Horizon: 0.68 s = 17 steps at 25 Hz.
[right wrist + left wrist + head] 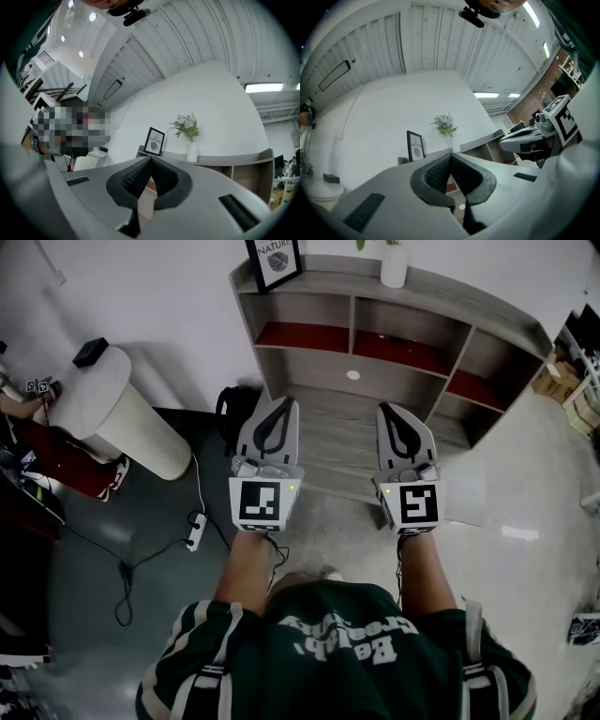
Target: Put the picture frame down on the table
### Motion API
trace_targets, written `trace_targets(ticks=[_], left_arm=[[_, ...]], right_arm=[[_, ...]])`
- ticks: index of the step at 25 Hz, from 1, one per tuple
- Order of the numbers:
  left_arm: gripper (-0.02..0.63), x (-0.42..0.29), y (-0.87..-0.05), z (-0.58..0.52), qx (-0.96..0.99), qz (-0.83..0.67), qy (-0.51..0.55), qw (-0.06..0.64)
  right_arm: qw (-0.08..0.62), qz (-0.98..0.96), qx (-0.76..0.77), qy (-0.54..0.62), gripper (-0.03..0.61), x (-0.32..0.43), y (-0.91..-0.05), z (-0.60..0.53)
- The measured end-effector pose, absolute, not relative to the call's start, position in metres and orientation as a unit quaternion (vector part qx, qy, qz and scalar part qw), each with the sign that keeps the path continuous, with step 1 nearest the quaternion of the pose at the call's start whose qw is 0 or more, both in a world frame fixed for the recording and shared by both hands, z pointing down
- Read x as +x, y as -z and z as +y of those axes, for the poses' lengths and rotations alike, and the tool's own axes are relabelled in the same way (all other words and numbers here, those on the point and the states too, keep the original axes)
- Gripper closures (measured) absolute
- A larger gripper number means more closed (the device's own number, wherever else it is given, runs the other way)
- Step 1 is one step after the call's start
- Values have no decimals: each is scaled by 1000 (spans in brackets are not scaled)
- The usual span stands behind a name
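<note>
The black picture frame (274, 261) with a white print stands upright on top of the grey shelf unit (450, 292), at its left end. It also shows in the left gripper view (416, 146) and the right gripper view (154, 141). My left gripper (283, 400) and right gripper (387, 408) are held side by side in front of the shelf, well short of the frame. Both point towards it. The left gripper (451, 155) is shut with its pads together and nothing between them. The right gripper (151, 159) is shut and empty too.
A white vase (395, 263) with flowers stands on the shelf top, right of the frame. A round white ribbed table (112, 413) stands at the left with a small black box (91, 352) on it. A power strip and cables (195, 531) lie on the floor.
</note>
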<state>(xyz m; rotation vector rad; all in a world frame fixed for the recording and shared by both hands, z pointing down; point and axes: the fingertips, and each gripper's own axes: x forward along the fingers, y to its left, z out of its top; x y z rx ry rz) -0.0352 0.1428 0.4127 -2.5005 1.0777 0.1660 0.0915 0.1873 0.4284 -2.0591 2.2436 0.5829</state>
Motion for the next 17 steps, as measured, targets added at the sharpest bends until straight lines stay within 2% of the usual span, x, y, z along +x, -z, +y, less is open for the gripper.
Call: trace_targets(ticks=[17], left_arm=[[595,-45,-411,137,-892,397,-58,210]], right_arm=[[22,733,-654,-188,546,77,-426,178]])
